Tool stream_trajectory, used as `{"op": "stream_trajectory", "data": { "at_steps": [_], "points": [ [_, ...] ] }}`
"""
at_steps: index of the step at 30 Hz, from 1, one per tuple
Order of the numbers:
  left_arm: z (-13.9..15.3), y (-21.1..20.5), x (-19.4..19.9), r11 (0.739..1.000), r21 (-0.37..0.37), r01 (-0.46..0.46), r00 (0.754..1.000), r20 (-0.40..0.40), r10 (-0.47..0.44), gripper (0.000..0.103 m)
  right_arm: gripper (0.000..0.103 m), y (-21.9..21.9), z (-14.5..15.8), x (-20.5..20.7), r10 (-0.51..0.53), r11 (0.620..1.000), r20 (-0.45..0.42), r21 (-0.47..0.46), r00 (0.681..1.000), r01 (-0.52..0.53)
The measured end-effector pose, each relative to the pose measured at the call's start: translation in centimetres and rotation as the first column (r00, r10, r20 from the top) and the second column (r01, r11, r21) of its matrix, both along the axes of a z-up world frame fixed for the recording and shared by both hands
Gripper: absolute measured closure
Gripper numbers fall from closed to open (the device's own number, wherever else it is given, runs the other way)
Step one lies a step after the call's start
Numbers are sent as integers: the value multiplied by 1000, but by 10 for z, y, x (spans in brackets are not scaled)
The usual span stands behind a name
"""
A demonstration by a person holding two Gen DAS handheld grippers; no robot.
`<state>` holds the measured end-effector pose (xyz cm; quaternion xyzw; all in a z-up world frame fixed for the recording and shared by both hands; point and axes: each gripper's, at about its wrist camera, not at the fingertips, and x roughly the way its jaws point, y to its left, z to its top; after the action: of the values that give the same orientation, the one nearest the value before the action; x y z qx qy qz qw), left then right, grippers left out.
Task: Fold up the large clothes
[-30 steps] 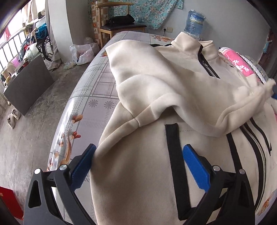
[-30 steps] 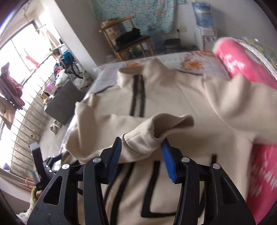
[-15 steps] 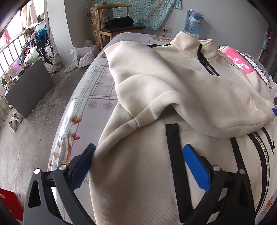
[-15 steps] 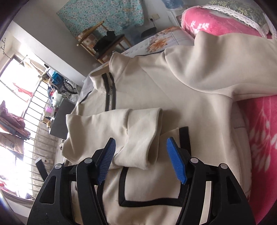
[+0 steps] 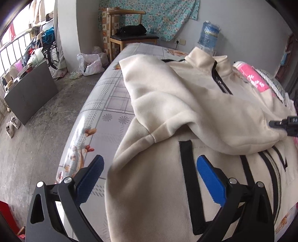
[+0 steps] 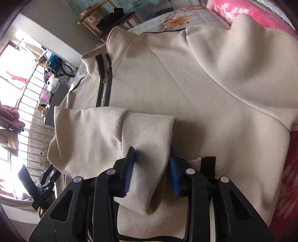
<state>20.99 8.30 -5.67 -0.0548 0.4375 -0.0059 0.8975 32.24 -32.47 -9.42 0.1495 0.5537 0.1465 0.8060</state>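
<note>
Our right tongs (image 6: 151, 168) are narrowed around the ribbed cuff (image 6: 149, 134) of 1 sleeve, the pads at its 2 sides (whether they truly pinch it, we cannot tell). Our left tongs (image 5: 149, 173) gape wide over the jacket's lower left edge, holding nothing. The cream jacket (image 5: 186, 104) lies front-up on the bed (image 5: 104, 104), that sleeve folded across its chest, the other sleeve draped toward the pink bedding (image 6: 260, 13). We judge the risk is drag: pulling away with the cuff caught would undo the fold.
</note>
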Motion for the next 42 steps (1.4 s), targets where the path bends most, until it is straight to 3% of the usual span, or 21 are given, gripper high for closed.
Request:
{"op": "stream_trajectory", "data": {
  "at_steps": [2,5,8,10,12,14,16,17,19,21,23,25,29,32,34,36,37,39,42],
  "points": [
    [8,10,-2,1000,-5,-28,999,30,28,5,95,3,1,0,9,1000,-2,-13,1000,-9],
    [14,19,1,998,15,-62,997,50,61,5,97,16,23,7,25,999,44,-35,999,-23],
    [9,20,11,998,25,-62,998,18,61,13,97,45,83,19,71,997,181,-28,981,-67],
    [2,19,16,998,20,-58,998,-13,58,16,97,61,143,19,103,995,330,-32,938,-98],
    [-6,16,18,998,34,-62,997,-41,63,21,97,67,196,13,109,994,469,-48,876,-98],
    [-8,15,19,997,44,-65,997,-41,67,21,97,58,220,10,90,996,526,-54,846,-73],
    [-8,16,20,997,35,-70,997,-40,72,21,97,40,210,11,49,998,519,-52,853,-26],
    [-8,18,20,997,26,-72,996,-41,73,21,97,30,193,15,31,998,488,-59,872,-3],
    [-4,22,20,998,-3,-67,997,-35,67,22,97,9,138,28,-17,998,358,-45,933,36],
    [6,29,16,998,-34,-52,999,-16,51,24,97,-11,84,32,-67,997,235,-16,970,73],
    [22,36,10,998,-48,-40,999,7,40,24,97,-18,47,31,-78,996,175,-21,981,83],
    [41,44,8,997,-73,-35,999,27,37,24,97,-18,31,29,-70,995,175,-57,982,81],
    [60,61,33,970,-242,-16,1000,4,18,24,97,-22,31,33,-61,997,201,-36,978,69],
    [43,63,76,934,-356,-25,997,-72,-1,33,97,-22,35,41,-58,998,211,-19,976,63],
    [22,60,104,924,-380,-49,990,-143,-7,42,97,-23,34,45,-62,998,203,-12,977,65],
    [3,56,125,921,-379,-85,978,-207,5,64,97,-24,32,48,-65,998,191,-8,979,68],
    [-2,54,130,922,-377,-82,977,-212,0,68,97,-25,32,49,-66,998,186,-8,980,68],
    [-4,50,134,931,-359,-71,979,-204,-4,89,97,-25,35,50,-57,998,187,5,981,57],
    [9,42,128,950,-312,-26,988,-152,-23,98,97,-25,48,49,-36,999,207,43,978,28]
  ]
}}
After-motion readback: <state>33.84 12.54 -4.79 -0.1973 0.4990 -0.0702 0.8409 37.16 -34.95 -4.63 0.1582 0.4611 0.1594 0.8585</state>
